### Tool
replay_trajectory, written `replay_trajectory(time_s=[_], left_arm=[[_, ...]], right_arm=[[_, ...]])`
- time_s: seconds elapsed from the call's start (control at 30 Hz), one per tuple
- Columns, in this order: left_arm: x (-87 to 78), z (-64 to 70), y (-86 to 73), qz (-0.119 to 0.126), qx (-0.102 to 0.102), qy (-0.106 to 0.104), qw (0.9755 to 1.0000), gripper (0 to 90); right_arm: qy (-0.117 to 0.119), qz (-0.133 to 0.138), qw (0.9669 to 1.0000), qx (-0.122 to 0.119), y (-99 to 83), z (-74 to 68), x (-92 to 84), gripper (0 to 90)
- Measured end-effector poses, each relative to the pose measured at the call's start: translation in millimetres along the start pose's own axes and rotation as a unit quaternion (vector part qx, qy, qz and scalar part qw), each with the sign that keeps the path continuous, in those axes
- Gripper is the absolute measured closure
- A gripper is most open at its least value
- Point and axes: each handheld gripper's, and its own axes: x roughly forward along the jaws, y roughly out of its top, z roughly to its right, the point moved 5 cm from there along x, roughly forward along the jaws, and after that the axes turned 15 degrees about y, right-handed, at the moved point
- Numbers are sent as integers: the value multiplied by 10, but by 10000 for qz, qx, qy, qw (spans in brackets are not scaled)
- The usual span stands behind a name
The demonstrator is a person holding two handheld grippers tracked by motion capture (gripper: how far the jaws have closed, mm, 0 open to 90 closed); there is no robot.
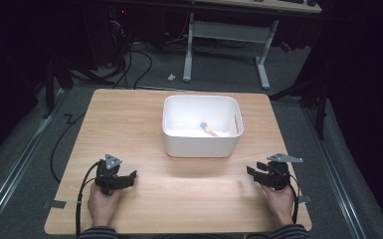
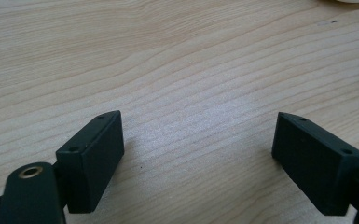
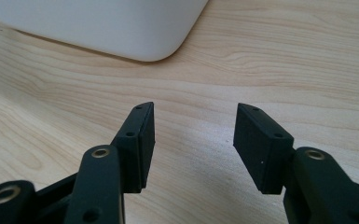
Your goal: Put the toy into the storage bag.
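Note:
A white rectangular bin (image 1: 201, 126) stands at the middle of the wooden table (image 1: 129, 124), with a small blue and orange object (image 1: 208, 127) lying inside it. My left gripper (image 1: 129, 177) rests low over the table near the front left, held by a hand, its jaws wide apart over bare wood (image 2: 198, 140). At the front right, my right gripper (image 1: 252, 169) is also open with nothing between its jaws (image 3: 195, 130). The bin's rounded corner (image 3: 121, 28) lies just ahead of the right gripper.
Beyond the table stands a white-legged desk (image 1: 229, 35) with cables on the grey floor (image 1: 129, 64). A cable (image 1: 82, 199) trails from the left gripper over the table's front edge. Dark surroundings flank both sides.

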Motion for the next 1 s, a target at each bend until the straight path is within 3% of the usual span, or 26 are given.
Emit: replay_trajectory(time_s=[0.4,0.53,0.6,0.63,1.0], left_arm=[[0,1,0,3,-5,1,10000,169],[-1,0,0,-3,3,-2,10000,169],[-1,1,-1,0,-3,5,10000,170],[-1,1,-1,-1,1,7,10000,170],[0,1,0,-2,-19,14,10000,171]], right_arm=[[-344,-206,9992,-48,-120,65,174,440],[-457,-284,9984,-170,-180,90,239,438],[-537,-122,9976,-420,-237,86,281,418],[-528,-123,9976,-433,-247,79,275,418],[-578,-123,9976,-372,-247,86,280,357]])
